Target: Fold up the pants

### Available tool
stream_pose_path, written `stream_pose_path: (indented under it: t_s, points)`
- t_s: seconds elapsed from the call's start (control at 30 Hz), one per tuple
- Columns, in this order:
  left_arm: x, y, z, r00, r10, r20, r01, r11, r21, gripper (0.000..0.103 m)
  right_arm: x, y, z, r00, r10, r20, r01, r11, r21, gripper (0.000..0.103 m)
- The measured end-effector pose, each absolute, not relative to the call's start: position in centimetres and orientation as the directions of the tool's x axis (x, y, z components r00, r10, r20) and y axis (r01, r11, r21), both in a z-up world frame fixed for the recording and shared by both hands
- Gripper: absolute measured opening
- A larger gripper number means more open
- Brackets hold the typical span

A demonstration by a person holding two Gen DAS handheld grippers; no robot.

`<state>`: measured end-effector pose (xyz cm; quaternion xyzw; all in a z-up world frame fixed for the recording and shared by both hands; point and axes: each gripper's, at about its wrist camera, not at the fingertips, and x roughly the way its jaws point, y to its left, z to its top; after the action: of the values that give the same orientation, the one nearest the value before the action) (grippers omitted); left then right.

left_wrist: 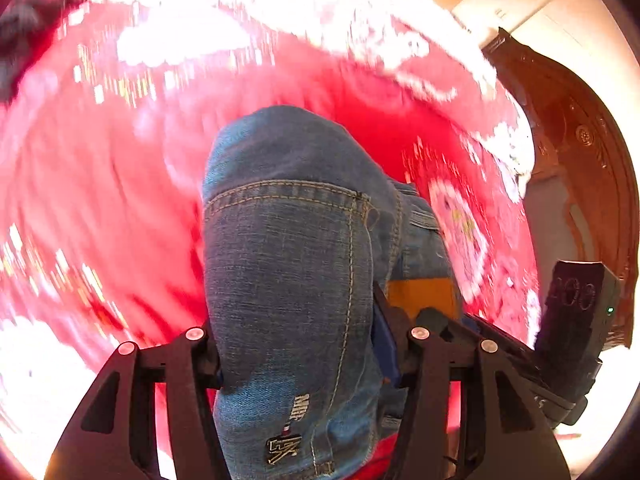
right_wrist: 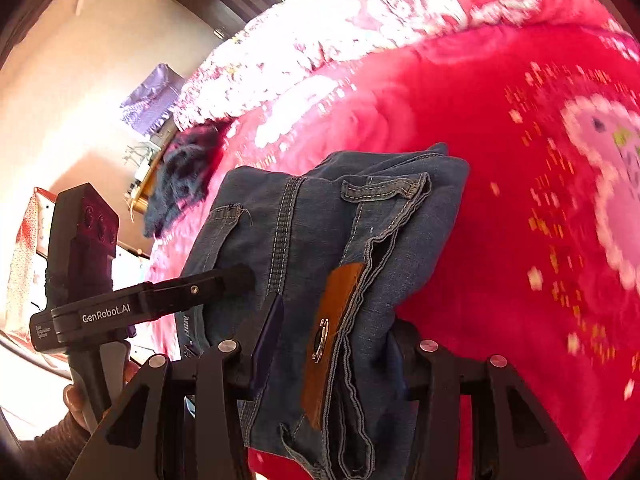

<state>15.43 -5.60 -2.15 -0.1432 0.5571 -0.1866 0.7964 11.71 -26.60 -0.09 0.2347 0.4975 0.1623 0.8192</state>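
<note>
Nearest you, both tongs are clamped on the same bundle of jeans: your left gripper (left_wrist: 296, 360) pinches a thick roll of denim between its fingers, and your right gripper (right_wrist: 328, 364) grips the waistband end, where the brown leather patch (right_wrist: 328, 344) sits just inside its fingers; the two tools are close together, the left one showing at 9 o'clock in the right wrist view, the right one at 4 o'clock in the left wrist view.

The jeans (right_wrist: 320, 220) are bunched and, by the look of it, lifted off the red blanket (right_wrist: 500, 200), with most of the cloth running from the grippers toward 12 o'clock; that is the long axis, and the bundle looks already doubled over; whether the far end touches the blanket I cannot tell. Neither hand is clearly nearer; they share the load.

Judging from this, the next move is a lay-down straight ahead; open blanket lies at 12 to 3 o'clock from your right hand. Farther off, a dark garment (right_wrist: 184, 176) lies at 10 o'clock near the blanket's edge; keep clear of it; a carved wooden bed frame (left_wrist: 580, 152) borders the left view at 2 o'clock.
</note>
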Motion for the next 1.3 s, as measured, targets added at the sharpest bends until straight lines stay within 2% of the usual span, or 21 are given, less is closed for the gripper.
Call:
stream_pose_path:
  t_s: [0.03, 0.1, 0.17, 0.2, 0.27, 0.4, 0.43, 0.53, 0.6, 0.63, 0.67, 0.73, 0.8, 0.87, 0.9, 1.07, 1.3]
  points:
    - [16.2, -5.5, -2.1, 0.326, -0.413, -0.851, 0.134, 0.911, -0.391, 0.058, 12.6, -26.5, -0.1, 0.461, 0.475, -0.749, -0.017, 0.849, 0.528, 0.051]
    - [17.2, -5.2, -2.5, 0.351, -0.286, -0.891, 0.105, 0.958, -0.266, 0.061, 14.1, -26.1, -0.8, 0.452, 0.309, -0.837, 0.053, 0.927, 0.371, 0.069]
    - [16.9, -4.7, -3.6, 0.353, -0.190, -0.916, 0.081, 0.982, -0.172, 0.061, 14.4, -25.9, -1.6, 0.423, 0.177, -0.889, 0.100, 0.966, 0.240, 0.074]
    - [16.4, -4.3, -4.0, 0.364, -0.170, -0.916, 0.075, 0.985, -0.154, 0.061, 14.2, -25.9, -2.0, 0.412, 0.170, -0.895, 0.106, 0.967, 0.233, 0.081]
    - [15.0, -3.6, -5.0, 0.396, -0.158, -0.905, 0.062, 0.987, -0.145, 0.061, 13.0, -25.9, -2.6, 0.406, 0.165, -0.899, 0.120, 0.965, 0.231, 0.088]
    - [12.4, -1.9, -5.9, 0.444, -0.196, -0.874, 0.013, 0.977, -0.213, 0.063, 10.8, -24.7, -2.9, 0.407, 0.054, -0.912, 0.144, 0.982, 0.122, 0.088]
    - [11.9, -1.5, -5.9, 0.458, -0.199, -0.866, -0.005, 0.974, -0.227, 0.068, 10.5, -24.4, -2.8, 0.405, 0.031, -0.914, 0.149, 0.984, 0.099, 0.088]
    - [10.4, -1.0, -5.8, 0.489, -0.211, -0.846, -0.034, 0.965, -0.261, 0.075, 8.8, -23.5, -1.9, 0.434, -0.005, -0.901, 0.140, 0.988, 0.062, 0.088]
    - [9.9, -1.5, -5.6, 0.501, -0.185, -0.845, -0.019, 0.974, -0.225, 0.077, 7.6, -23.1, -1.2, 0.469, -0.053, -0.882, 0.133, 0.991, 0.011, 0.088]
    - [9.8, -1.7, -5.4, 0.507, -0.182, -0.843, -0.003, 0.977, -0.213, 0.082, 7.1, -22.7, -0.7, 0.488, -0.062, -0.870, 0.122, 0.993, -0.003, 0.088]
    - [9.5, -1.9, -5.3, 0.508, -0.194, -0.840, 0.014, 0.976, -0.216, 0.084, 6.6, -22.4, -0.2, 0.509, -0.066, -0.858, 0.115, 0.993, -0.008, 0.090]
    - [9.0, -2.1, -5.3, 0.503, -0.220, -0.836, 0.029, 0.971, -0.238, 0.086, 6.0, -21.6, 0.6, 0.537, -0.070, -0.841, 0.096, 0.995, -0.021, 0.103]
    - [7.9, -1.8, -4.9, 0.543, -0.212, -0.813, 0.014, 0.970, -0.244, 0.088, 5.3, -21.0, 1.2, 0.562, -0.070, -0.824, 0.078, 0.996, -0.032, 0.103]
    - [7.3, -1.6, -4.6, 0.561, -0.209, -0.801, 0.002, 0.968, -0.251, 0.101, 4.9, -20.6, 1.5, 0.572, -0.071, -0.817, 0.071, 0.997, -0.037, 0.103]
    - [7.1, -1.6, -4.5, 0.565, -0.206, -0.799, -0.002, 0.968, -0.251, 0.103, 4.7, -20.5, 1.6, 0.575, -0.067, -0.815, 0.068, 0.997, -0.035, 0.103]
    - [5.9, -1.6, -3.8, 0.580, -0.190, -0.792, 0.005, 0.973, -0.229, 0.103, 3.4, -20.6, 1.2, 0.582, -0.045, -0.812, 0.075, 0.997, -0.002, 0.103]
    - [5.0, -1.7, -3.9, 0.579, -0.193, -0.792, 0.011, 0.973, -0.228, 0.103, 0.6, -22.0, 0.1, 0.607, -0.088, -0.790, 0.132, 0.991, -0.009, 0.103]
